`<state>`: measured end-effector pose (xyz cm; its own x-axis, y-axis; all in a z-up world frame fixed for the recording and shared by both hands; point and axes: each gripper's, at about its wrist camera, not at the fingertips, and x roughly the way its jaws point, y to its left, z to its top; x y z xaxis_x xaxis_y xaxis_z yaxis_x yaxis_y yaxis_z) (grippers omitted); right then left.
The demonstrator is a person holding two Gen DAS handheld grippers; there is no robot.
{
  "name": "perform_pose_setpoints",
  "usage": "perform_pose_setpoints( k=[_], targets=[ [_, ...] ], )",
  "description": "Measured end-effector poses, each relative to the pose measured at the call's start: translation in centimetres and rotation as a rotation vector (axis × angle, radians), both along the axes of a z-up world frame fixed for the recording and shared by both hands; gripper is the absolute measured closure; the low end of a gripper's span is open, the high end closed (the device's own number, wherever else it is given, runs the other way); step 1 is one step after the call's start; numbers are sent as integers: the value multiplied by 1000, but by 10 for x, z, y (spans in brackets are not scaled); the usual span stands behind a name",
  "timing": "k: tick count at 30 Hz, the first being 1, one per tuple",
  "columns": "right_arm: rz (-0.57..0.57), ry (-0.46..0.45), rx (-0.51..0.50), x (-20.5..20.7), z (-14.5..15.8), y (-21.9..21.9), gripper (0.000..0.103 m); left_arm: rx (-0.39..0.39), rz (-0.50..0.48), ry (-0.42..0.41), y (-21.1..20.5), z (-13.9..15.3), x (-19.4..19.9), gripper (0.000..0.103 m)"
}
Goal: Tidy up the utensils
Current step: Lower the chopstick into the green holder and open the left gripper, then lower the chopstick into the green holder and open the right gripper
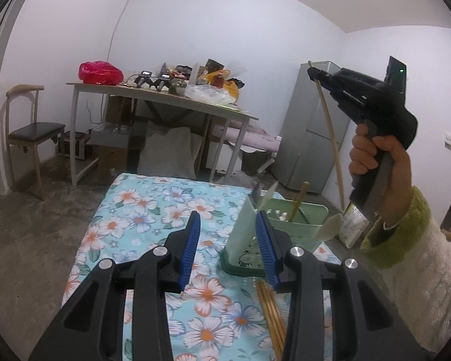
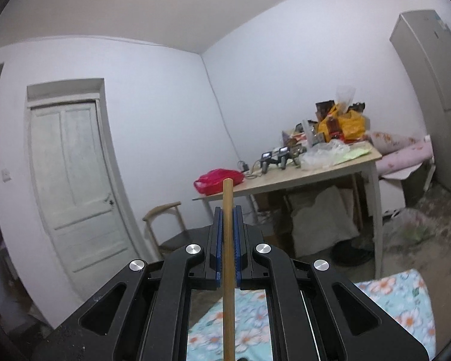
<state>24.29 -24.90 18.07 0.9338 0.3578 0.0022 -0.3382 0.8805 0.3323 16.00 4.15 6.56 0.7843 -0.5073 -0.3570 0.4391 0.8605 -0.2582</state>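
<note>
Pinched near its top by the right gripper (image 2: 228, 210), the chopstick (image 2: 228, 240) may swing past the green holder (image 1: 297, 225); left gripper (image 1: 228, 231) gapes wide.

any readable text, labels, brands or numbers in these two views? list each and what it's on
None readable.
Packet beside the green utensil holder: has print, too blurred to read.
Packages on the far table: printing too small to read.
Fridge: small label at the top, unreadable.
Right claw, shut on a chopstick: a green light, no text.
</note>
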Motion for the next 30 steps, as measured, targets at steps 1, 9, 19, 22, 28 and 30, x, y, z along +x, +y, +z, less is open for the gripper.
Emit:
perform_pose_setpoints(
  k=[1, 9, 19, 22, 28, 30],
  targets=[
    [-4, 3, -7, 3, -2, 1, 98, 0, 4, 3, 1, -1, 1, 66],
    [-41, 37, -112, 24, -26, 14, 98, 2, 15, 17, 7, -8, 12, 66],
    [-59, 60, -273, 14, -33, 19, 100, -5, 26, 37, 11, -10, 15, 66],
    [-59, 49, -273, 9, -26, 17, 102, -16, 25, 44, 13, -12, 17, 66],
    [-54, 60, -266, -3, -18, 11, 101, -19, 29, 46, 13, -11, 19, 66],
    [-51, 73, -241, -9, -19, 5, 97, -21, 27, 51, 13, -11, 19, 66]
  ],
)
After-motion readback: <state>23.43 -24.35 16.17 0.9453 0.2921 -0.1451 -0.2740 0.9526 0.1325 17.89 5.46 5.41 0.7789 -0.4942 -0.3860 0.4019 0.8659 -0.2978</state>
